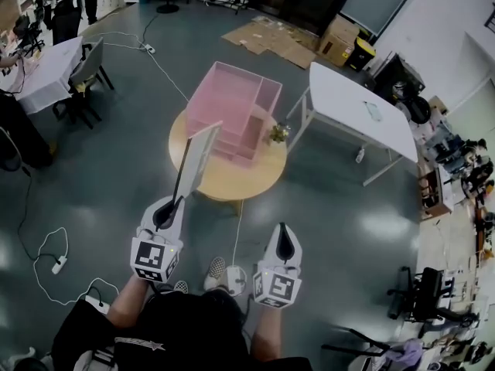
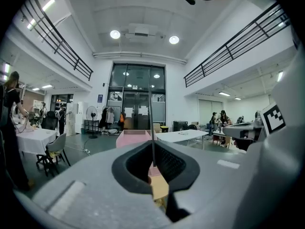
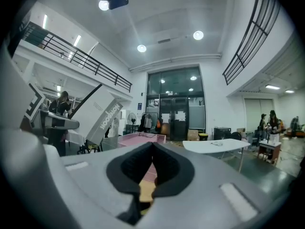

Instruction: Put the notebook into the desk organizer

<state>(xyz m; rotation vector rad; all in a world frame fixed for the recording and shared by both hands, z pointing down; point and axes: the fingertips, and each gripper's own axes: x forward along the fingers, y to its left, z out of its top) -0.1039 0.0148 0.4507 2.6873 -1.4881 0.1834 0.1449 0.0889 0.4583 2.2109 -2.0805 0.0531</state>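
Desk organizer [image 1: 224,91] on round table [image 1: 232,178], far half. Notebook [image 1: 198,159] upright over table's near left edge, in left gripper [image 1: 172,205]. Right gripper [image 1: 282,234] rightward, short of table. Long table [image 1: 356,107] right.

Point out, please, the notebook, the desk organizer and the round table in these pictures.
notebook [image 1: 201,161], head view, middle of its pale cover.
desk organizer [image 1: 226,97], head view, pink wall of its large compartment.
round table [image 1: 240,181], head view, bare wooden top near the front edge.

One notebook [image 1: 199,157], one desk organizer [image 1: 203,93], one round table [image 1: 232,182], one white table [image 1: 348,103].
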